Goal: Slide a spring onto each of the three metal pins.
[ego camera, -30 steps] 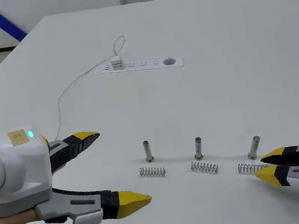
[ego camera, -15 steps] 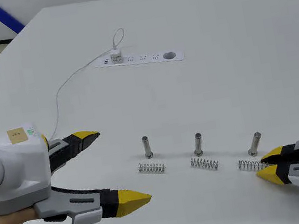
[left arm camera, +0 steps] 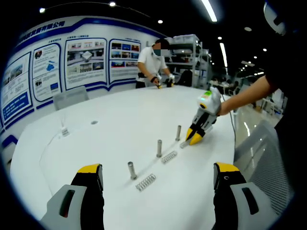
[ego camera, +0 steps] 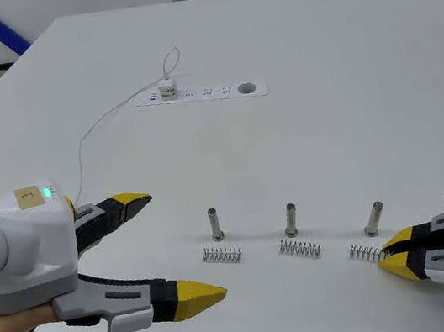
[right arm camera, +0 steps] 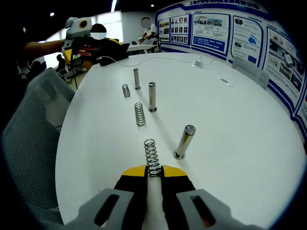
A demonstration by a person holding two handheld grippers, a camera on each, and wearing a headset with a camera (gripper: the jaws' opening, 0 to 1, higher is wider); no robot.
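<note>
Three metal pins stand in a row on the white table: left pin point(ego camera: 214, 223), middle pin point(ego camera: 290, 218), right pin point(ego camera: 373, 217). A spring lies in front of each: left spring point(ego camera: 221, 255), middle spring point(ego camera: 300, 247), right spring point(ego camera: 363, 252). My right gripper point(ego camera: 388, 254) lies low on the table, its yellow tips pinching the near end of the right spring point(right arm camera: 152, 155), beside the tilted right pin point(right arm camera: 183, 141). My left gripper point(ego camera: 167, 247) hovers wide open left of the row, holding nothing. Its own view has the left pin point(left arm camera: 132, 170) and the right gripper point(left arm camera: 196, 136).
A white power strip point(ego camera: 206, 94) with a plugged-in charger and a trailing cable point(ego camera: 93, 136) lies farther back on the table. A person point(left arm camera: 153, 62) works at the table's far end. A mesh chair point(right arm camera: 33, 124) stands at the table edge.
The right gripper's jaws have narrowed onto the end of the right spring. The left gripper has stayed open and in place. The head camera has shifted slightly.
</note>
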